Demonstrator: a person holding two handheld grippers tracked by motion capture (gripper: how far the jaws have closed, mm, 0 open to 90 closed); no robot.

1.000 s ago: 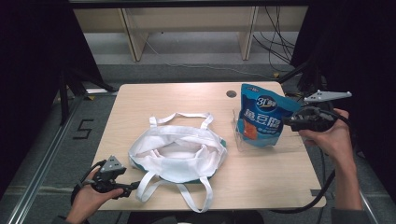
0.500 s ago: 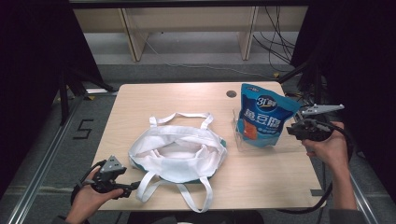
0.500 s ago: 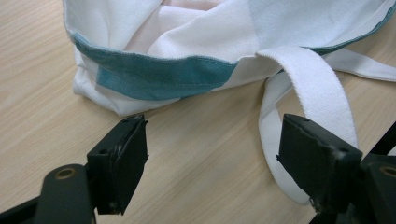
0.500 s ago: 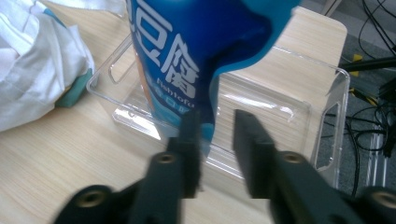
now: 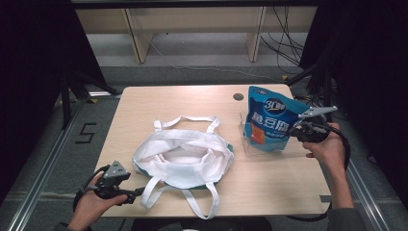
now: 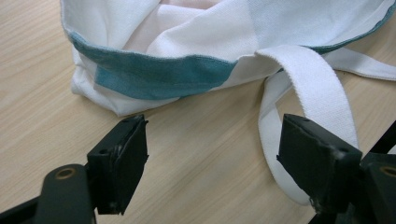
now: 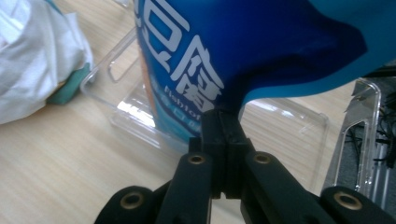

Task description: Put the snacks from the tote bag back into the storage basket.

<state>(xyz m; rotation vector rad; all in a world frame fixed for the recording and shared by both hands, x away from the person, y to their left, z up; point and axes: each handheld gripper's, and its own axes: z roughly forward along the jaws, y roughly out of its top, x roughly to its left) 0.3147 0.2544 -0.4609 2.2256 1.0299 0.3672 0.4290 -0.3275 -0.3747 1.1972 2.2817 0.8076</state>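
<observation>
Blue foil marks the snack pouch, which stands upright in a clear plastic tray at the right side of the wooden table, near the cable hole. The right gripper has its jaws pressed together on the pouch's side edge; in the right gripper view the two black pads meet with only the thin blue seam between them, so the grip is a pinch on the film rather than on the bulk of the pouch. The white cloth bag lies slumped at the table's middle, its mouth open upward, its teal-trimmed rim turned toward the left gripper. That gripper hovers low at the near left edge of the table with its jaws spread wide and nothing between them (one white strap of the bag lies just beside the right-hand pad, whether touching it cannot be told). The step in hand appears to be the taking of the pouch from its tray for packing into the bag. The next move would call for a lift high enough to clear the tray wall, then a carry leftward over the bag's mouth; the left gripper would likely need to close on the rim or strap to hold the opening steady, since the soft cloth may fold shut.
</observation>
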